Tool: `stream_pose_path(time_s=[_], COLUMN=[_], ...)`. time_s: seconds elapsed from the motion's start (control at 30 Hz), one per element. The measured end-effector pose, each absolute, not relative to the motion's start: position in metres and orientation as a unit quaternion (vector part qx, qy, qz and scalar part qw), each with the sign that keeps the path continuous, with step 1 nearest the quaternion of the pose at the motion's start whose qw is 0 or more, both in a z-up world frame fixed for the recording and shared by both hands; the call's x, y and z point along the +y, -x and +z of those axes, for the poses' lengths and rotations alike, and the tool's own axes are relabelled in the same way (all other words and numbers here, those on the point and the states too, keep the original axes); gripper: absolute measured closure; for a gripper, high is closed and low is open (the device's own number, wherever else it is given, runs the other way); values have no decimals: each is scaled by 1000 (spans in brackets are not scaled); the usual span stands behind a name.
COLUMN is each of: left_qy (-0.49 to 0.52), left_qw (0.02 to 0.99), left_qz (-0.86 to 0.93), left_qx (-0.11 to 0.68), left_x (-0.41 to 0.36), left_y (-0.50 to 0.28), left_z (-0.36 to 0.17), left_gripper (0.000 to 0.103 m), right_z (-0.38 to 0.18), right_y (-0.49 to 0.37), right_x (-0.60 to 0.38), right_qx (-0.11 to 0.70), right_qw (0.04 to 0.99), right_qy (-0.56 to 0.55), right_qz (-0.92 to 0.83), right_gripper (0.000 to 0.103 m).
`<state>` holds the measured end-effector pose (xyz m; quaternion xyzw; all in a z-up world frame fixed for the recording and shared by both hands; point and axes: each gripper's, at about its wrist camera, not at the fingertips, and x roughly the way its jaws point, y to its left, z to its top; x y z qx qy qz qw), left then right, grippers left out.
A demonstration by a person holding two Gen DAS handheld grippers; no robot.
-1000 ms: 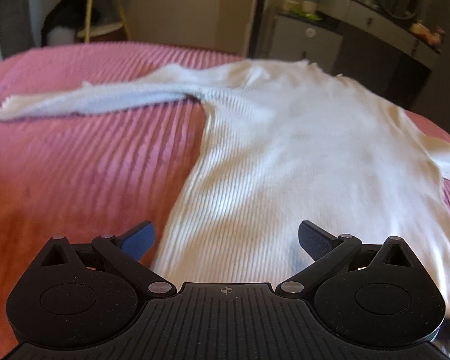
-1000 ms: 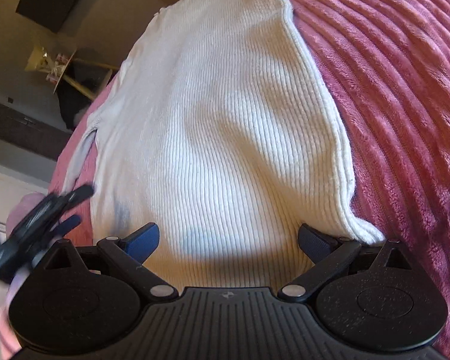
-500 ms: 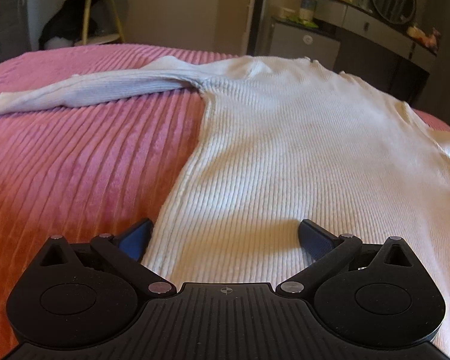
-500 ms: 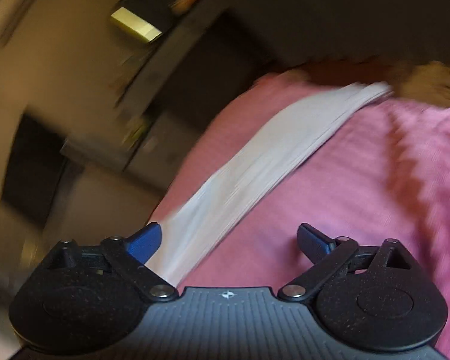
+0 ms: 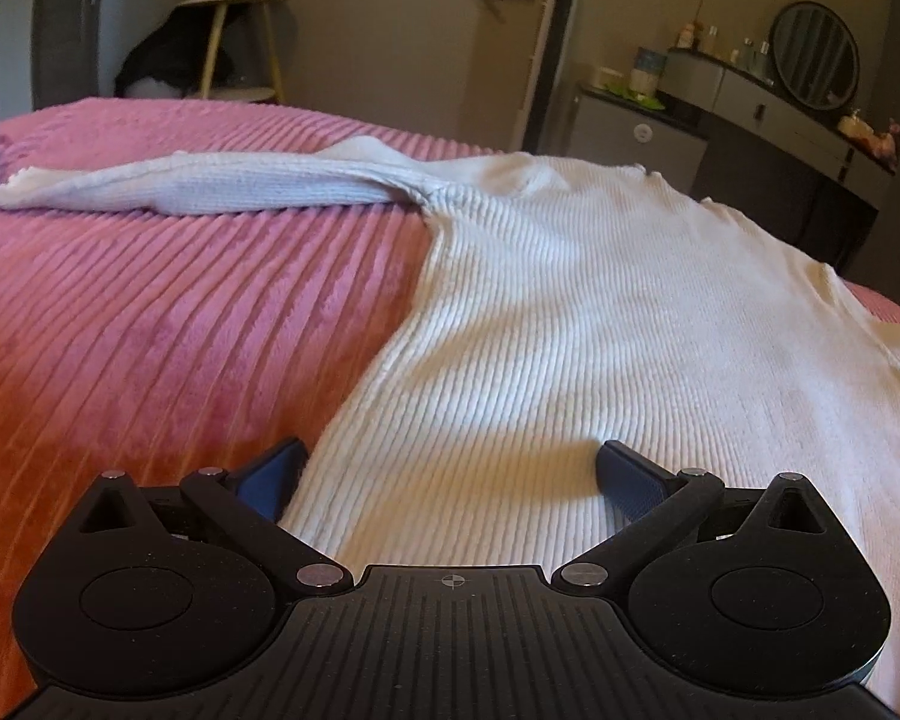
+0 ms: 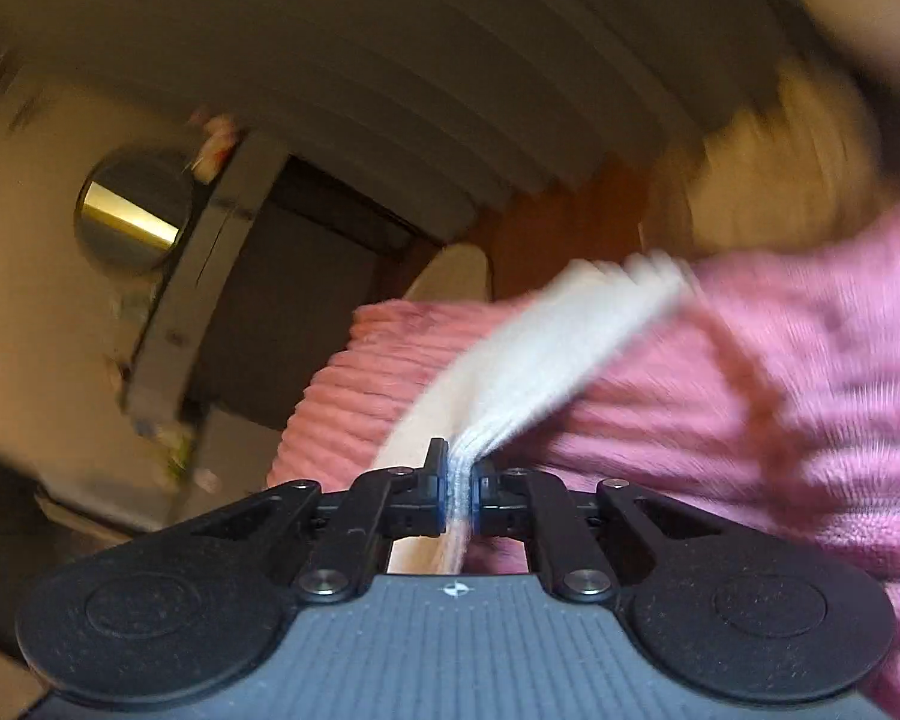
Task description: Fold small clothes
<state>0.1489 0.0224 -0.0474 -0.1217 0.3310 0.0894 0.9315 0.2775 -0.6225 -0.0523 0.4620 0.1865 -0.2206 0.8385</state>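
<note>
White ribbed sweater (image 5: 570, 312) lies flat on the pink bed (image 5: 150, 312). Right tool (image 6: 462, 480) is clamped on its sleeve (image 6: 546, 348), which extends ahead; left tool (image 5: 450, 468) gapes, empty, over the hem.

Dim room: grey dresser (image 5: 774, 120) with round mirror (image 5: 815, 55).

no text, label, brand, number or sign can be read in either view.
</note>
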Motion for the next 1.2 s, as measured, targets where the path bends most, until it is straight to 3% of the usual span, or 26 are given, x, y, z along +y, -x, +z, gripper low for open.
stream_pose_path(time_s=[0.23,0.33,0.43,0.57,0.9,1.0,1.13,1.2], left_qy=[170,200,203,209,192,198,189,181], left_qw=[923,920,924,929,945,943,942,939], left_qz=[67,50,54,63,12,-20,-61,-78], left_qx=[340,333,320,299,266,265,269,283], left_x=[41,53,61,72,69,60,39,23], left_y=[-148,-144,-139,-132,-145,-160,-203,-239], left_z=[-36,-30,-23,-17,-5,7,25,30], left_gripper=[0,0,0,0,0,0,0,0], right_z=[77,101,89,43,-39,-41,-37,-39], right_y=[-287,-287,-289,-277,-207,-213,-244,-252], right_x=[-477,-395,-320,-266,-304,-316,-333,-346], right_qx=[119,101,123,192,271,250,213,200], right_qw=[963,978,975,950,902,887,868,850], right_qy=[-227,-179,-157,-208,-338,-387,-447,-487], right_qz=[-76,23,99,134,5,26,27,21], right_gripper=[96,96,96,79,77,76,57,53])
